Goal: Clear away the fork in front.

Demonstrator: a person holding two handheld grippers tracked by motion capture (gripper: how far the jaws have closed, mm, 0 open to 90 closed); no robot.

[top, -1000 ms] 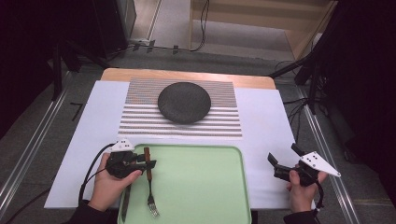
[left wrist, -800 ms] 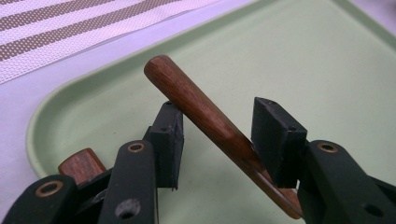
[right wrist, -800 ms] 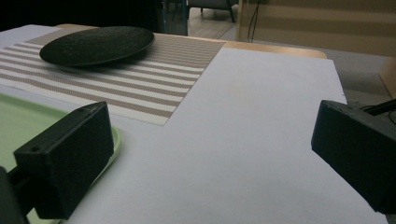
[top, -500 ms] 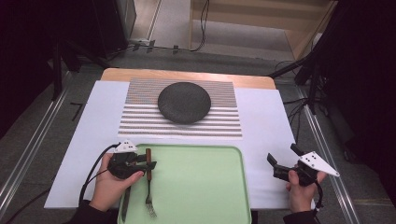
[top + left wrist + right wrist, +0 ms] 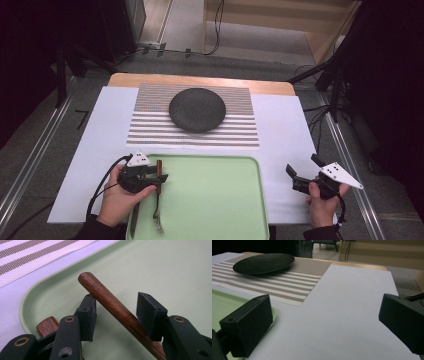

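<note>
A fork with a dark wooden handle (image 5: pixel 158 200) lies at the left side of the green tray (image 5: pixel 215 200), tines toward the near edge. My left gripper (image 5: pixel 159 177) hovers over its handle end. In the left gripper view the wooden handle (image 5: pixel 112 305) runs slantwise between the two pads, and my left gripper (image 5: pixel 117 307) is open around it. Its jaws have just been opening. A second wooden handle (image 5: pixel 47 325), that of a knife (image 5: pixel 135 222), lies just left of it. My right gripper (image 5: pixel 303 165) rests open and empty over the white sheet, right of the tray.
A black plate (image 5: pixel 196 110) sits on a striped placemat (image 5: pixel 240 130) at the back of the table. The white sheet (image 5: pixel 352 297) stretches ahead of my right gripper (image 5: pixel 324 315), with the tray's corner (image 5: pixel 273 312) at its left. Dark stands and cables surround the table.
</note>
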